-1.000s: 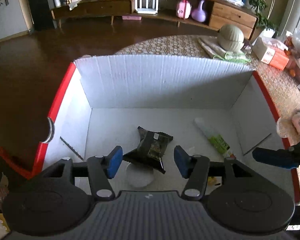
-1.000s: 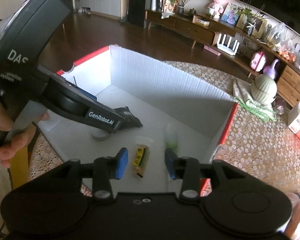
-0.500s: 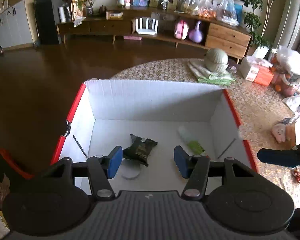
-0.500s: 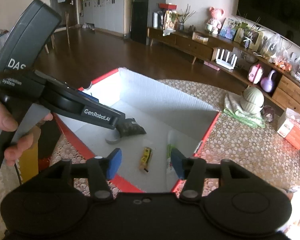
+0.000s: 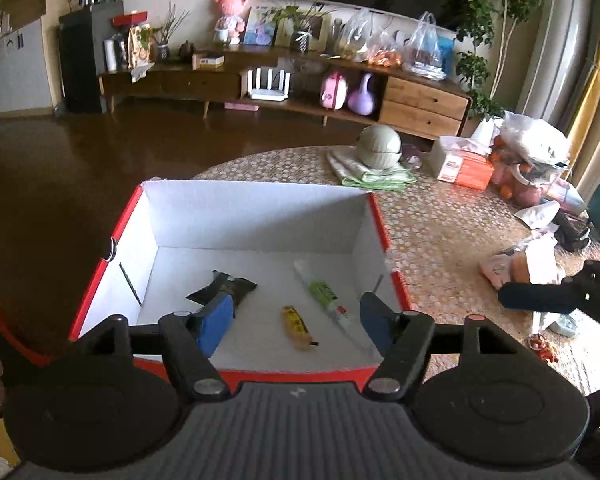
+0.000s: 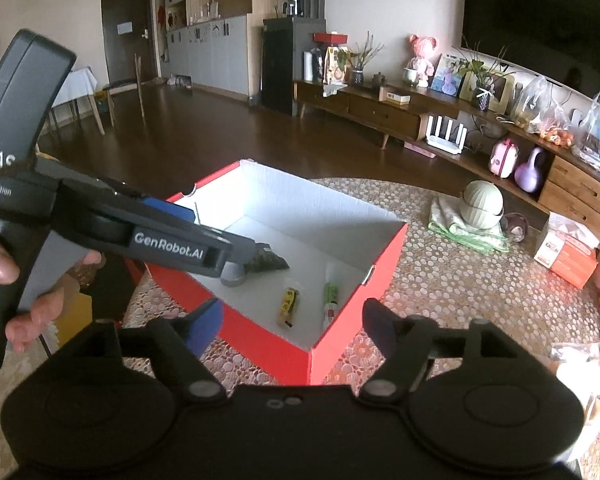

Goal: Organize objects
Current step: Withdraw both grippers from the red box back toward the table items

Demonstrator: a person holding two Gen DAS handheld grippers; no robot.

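1. Below my left gripper [image 5: 296,320], in the left wrist view, sits the red box [image 5: 380,220] with white inner walls, on the patterned tablecloth [image 5: 440,232]. The blue pads [image 5: 216,322] stand wide apart and hold nothing.
2. Inside the box I note three items on the floor: a dark snack packet [image 5: 224,286] at left, partly behind my left pad; a small yellow packet [image 5: 296,322] in the middle; a white and green tube [image 5: 324,296] at right, lying slantwise. None touches another.
3. Same view, on the table beyond the box: a pale green round object [image 5: 380,146] resting on a folded cloth [image 5: 364,170], and an orange tissue box [image 5: 460,164] to its right. My right gripper [image 5: 540,298] shows as a dark shape at the right edge.
4. Right wrist view: my right gripper [image 6: 292,330] hangs over the near corner of the red box [image 6: 268,344], jaws wide, empty.
5. Same view: my left gripper [image 6: 228,256] reaches over the box's left side, gripped by my hand [image 6: 4,272]. A grey round object [image 6: 233,275] lies just below its tip, beside the dark snack packet [image 6: 268,262].
6. Same view: the yellow packet [image 6: 287,306] and tube [image 6: 331,298] lie side by side near the right wall, apart.
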